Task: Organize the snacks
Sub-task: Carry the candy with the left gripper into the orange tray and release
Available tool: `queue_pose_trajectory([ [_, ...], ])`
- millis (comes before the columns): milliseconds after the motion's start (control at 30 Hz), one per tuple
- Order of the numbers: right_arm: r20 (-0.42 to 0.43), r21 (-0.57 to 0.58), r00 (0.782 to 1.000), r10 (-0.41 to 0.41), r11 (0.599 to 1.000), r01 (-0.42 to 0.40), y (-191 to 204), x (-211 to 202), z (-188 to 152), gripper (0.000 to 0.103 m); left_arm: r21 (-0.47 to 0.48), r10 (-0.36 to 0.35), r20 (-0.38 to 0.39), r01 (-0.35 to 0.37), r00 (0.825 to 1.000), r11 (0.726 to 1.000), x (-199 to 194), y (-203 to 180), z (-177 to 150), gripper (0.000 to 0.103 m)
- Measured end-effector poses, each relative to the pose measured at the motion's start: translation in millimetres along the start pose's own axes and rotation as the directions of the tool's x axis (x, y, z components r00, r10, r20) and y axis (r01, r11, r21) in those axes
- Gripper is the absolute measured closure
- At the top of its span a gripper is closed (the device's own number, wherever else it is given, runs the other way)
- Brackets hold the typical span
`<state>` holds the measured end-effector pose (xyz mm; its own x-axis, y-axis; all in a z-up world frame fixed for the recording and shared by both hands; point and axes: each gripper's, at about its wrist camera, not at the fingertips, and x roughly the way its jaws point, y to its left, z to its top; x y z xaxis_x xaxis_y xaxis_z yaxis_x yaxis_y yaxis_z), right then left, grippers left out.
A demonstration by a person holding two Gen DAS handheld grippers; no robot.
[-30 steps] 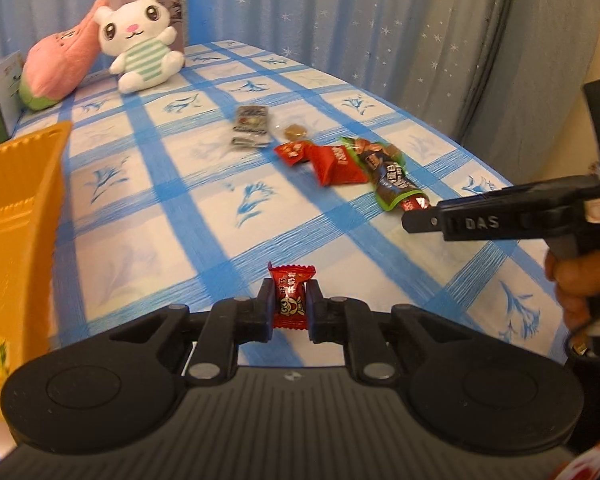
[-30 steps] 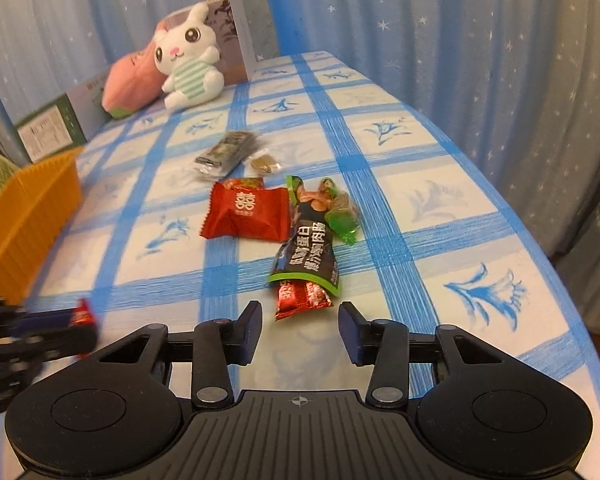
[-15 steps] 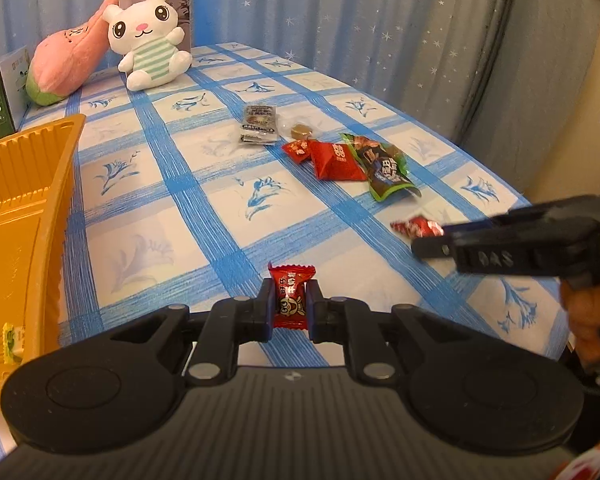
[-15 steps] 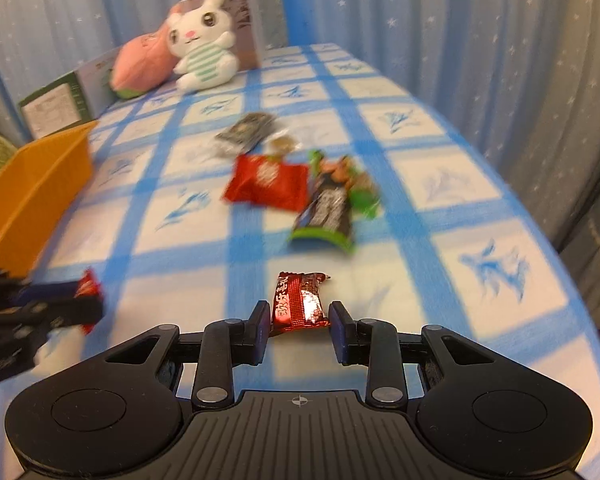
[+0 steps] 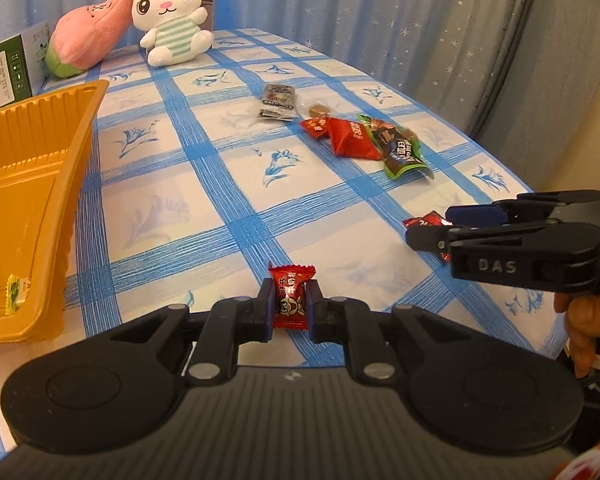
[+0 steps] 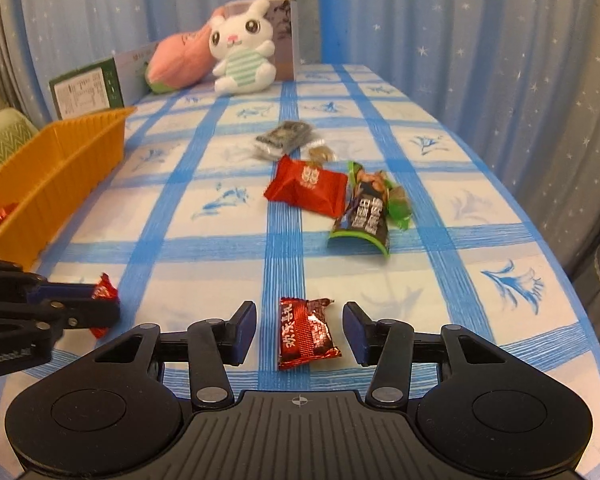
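Red candy [image 5: 290, 300]: pinched upright in the left tongs [image 5: 290, 310], above the surface [image 5: 172, 216].
Dark red snack bar [image 6: 306, 332]: flat on the surface between the right tongs [image 6: 300, 334], pads clear of it, jaws opening.
Snack pile [image 6: 340, 196]: mid-surface, farther back.
Orange tray [image 5: 32, 200]: at the left edge, a small packet inside.

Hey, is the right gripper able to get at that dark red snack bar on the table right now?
Probably yes. The snack bar lies between the right gripper's opening jaws, untouched, with nothing in the way.
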<state>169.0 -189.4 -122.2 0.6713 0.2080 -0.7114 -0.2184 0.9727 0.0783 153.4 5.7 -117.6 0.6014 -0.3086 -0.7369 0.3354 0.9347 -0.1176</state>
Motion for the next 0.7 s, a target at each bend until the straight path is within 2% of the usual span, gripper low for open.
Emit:
queue_pose_trajectory([
  [100, -0.006, 0.016, 1.000, -0.016, 1.000, 0.016, -1.1, 3.7, 0.3, 0.056, -0.003, 0.003, -0.004, -0.003, 1.000, 1.000, 1.6, 0.9, -1.3, 0.090],
  [167, -0.007, 0.013, 1.000, -0.018, 1.000, 0.018, 1.4, 3.2, 0.6, 0.077, -0.003, 0.002, -0.006, -0.002, 1.000, 1.000, 2.8, 1.4, -1.3, 0.090],
  [300, -0.002, -0.005, 1.000, 0.009, 1.000, -0.009, 11.3, -0.1, 0.1, 0.077, 0.003, 0.004, 0.000, -0.004, 1.000, 1.000, 0.9, 1.0, -0.6, 0.090],
  [467, 0.081, -0.054, 0.995, 0.050, 0.998, -0.045, 28.4, -18.6, 6.9, 0.077, -0.004, 0.021, 0.036, -0.021, 0.999, 1.000, -18.0, 2.7, 8.7, 0.090],
  [600, 0.133, -0.048, 0.985, 0.111, 0.993, -0.106, 43.1, -30.9, 26.2, 0.077, -0.036, 0.058, 0.078, -0.055, 0.995, 0.998, -46.0, 15.4, 19.6, 0.090],
  [700, 0.172, -0.052, 0.969, 0.177, 0.984, -0.170, 62.7, -41.4, 44.9, 0.077, -0.062, 0.093, 0.106, -0.087, 0.990, 0.994, -70.8, 32.4, 25.6, 0.090],
])
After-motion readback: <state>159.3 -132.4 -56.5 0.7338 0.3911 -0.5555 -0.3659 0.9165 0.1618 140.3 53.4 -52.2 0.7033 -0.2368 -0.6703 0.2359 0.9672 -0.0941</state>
